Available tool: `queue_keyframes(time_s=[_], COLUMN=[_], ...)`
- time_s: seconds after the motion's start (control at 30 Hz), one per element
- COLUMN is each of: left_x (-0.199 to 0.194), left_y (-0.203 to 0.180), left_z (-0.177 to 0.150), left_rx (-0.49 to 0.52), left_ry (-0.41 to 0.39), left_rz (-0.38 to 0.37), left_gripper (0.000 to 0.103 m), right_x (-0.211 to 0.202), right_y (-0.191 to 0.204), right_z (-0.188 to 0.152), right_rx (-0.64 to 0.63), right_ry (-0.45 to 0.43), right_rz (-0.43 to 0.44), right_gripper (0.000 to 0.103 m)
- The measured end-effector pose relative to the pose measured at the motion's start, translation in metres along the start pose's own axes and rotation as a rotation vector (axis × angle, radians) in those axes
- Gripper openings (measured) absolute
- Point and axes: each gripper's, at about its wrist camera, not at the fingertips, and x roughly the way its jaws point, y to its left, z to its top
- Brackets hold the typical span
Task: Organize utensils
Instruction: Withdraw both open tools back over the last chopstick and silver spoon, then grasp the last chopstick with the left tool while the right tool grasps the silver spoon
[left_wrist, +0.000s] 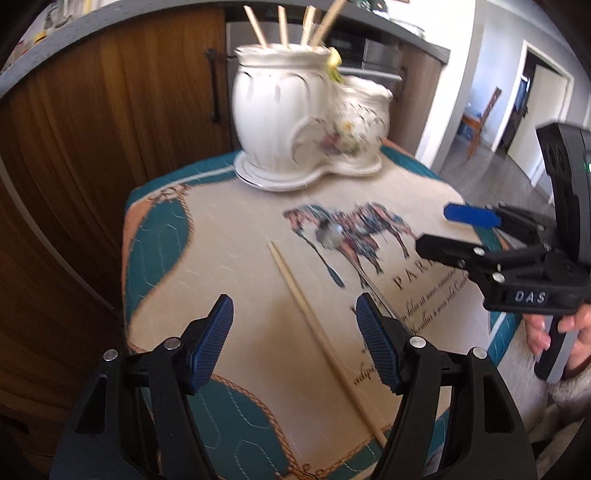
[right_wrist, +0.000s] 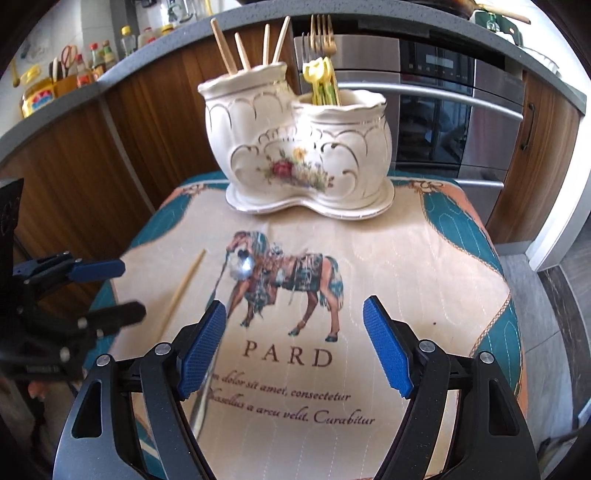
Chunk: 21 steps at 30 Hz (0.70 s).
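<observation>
Left wrist: chopstick (left_wrist: 325, 338) between open left tongs (left_wrist: 295, 343)

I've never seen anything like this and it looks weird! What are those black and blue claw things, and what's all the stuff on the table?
They are hand-held grabbers; a person holds one in each hand. Each picture comes from a camera riding on one grabber, looking along its two blue-padded fingers. One view shows the left gripper, the other the right gripper. Both are open and hold nothing. On the horse-print cloth lie a wooden chopstick and a metal spoon. At the back stands a white double ceramic holder: chopsticks stand in one pot, forks in the other.
</observation>
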Motion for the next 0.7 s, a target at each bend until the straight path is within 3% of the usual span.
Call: queue_keyframes(time_s=[0.13,0.23,0.27,0.33,0.43,0.7], left_x=[0.009,0.02,0.023,0.025,0.025,0.02], left_y=[-0.01,-0.015,-0.015,-0.015,-0.012,0.005], left_z=[-0.007,-0.009,-0.01,-0.013,-0.012,-0.007], left_rx=[0.013,0.028,0.034,0.052,0.062,0.011], left_ry=[0.045,0.083,0.094,0.097,0.114,0.095], left_rz=[-0.025,-0.024,-0.011,0.018,0.032,0.047], left_gripper=[0.063,0.048,0.034,0.021,0.009,0.005], right_x=[0.002,0.002,0.002,0.002,0.003,0.016], right_y=[0.001,0.001,0.002,0.005,0.009,0.036], right_z=[-0.002,-0.001,-0.001,-0.002,0.0,0.003], right_rx=[-0.019,-0.021,-0.025,-0.035,-0.045,-0.105], right_ry=[0.007,0.011,0.012,0.015,0.021,0.065], right_rz=[-0.009,-0.002,-0.001,0.003,0.005,0.034], right_gripper=[0.077,0.077,0.077,0.077,0.077,0.076])
